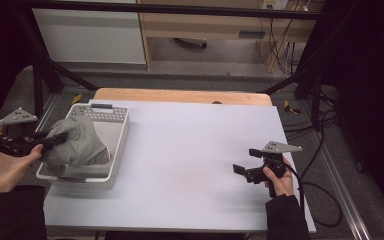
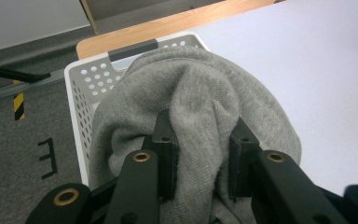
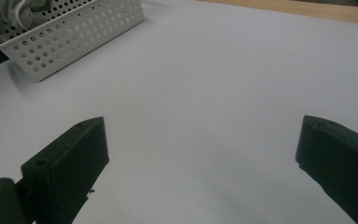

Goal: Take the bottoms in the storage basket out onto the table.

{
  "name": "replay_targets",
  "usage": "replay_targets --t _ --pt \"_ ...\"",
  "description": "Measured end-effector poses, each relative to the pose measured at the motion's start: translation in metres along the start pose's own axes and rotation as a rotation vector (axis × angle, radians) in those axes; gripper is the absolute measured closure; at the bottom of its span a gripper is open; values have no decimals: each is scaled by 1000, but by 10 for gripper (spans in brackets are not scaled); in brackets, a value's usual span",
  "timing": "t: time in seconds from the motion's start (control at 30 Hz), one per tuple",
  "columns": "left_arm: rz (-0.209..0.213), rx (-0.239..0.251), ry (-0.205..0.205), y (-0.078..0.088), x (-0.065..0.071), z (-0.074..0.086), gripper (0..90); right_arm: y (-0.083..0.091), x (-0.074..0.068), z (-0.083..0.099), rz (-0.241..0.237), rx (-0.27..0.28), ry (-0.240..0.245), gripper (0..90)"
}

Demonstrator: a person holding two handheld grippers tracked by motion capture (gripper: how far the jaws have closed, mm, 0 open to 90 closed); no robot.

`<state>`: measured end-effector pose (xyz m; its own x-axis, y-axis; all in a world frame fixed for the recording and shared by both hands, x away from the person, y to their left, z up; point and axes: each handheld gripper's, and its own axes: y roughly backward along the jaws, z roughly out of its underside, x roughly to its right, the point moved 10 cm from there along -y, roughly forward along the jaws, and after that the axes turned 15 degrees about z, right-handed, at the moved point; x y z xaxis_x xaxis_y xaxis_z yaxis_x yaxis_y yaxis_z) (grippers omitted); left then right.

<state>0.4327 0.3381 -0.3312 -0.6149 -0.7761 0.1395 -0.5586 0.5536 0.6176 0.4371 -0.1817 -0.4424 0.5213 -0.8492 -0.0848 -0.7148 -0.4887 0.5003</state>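
Our left gripper [image 1: 55,140] clamps the grey cloth [image 1: 77,145] over the basket [image 1: 120,131], apparently mid-lift; next we carry it right, where our right gripper [image 1: 244,170] waits with jaws apart.

Left claw [image 1: 55,139] clamped (right claw [image 1: 241,169] agape)

grey cloth [image 2: 191,93] hiding basket [image 2: 81,74] interior, basket cut off in right gripper view

White table [image 1: 195,150], wooden board [image 1: 180,95], grey floor [image 1: 180,67]
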Motion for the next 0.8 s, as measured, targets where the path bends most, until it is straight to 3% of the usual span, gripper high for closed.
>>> replay_targets --t 0.8 --pt "12 17 -31 8 12 -14 696 -1 0 0 -1 -2 1 29"
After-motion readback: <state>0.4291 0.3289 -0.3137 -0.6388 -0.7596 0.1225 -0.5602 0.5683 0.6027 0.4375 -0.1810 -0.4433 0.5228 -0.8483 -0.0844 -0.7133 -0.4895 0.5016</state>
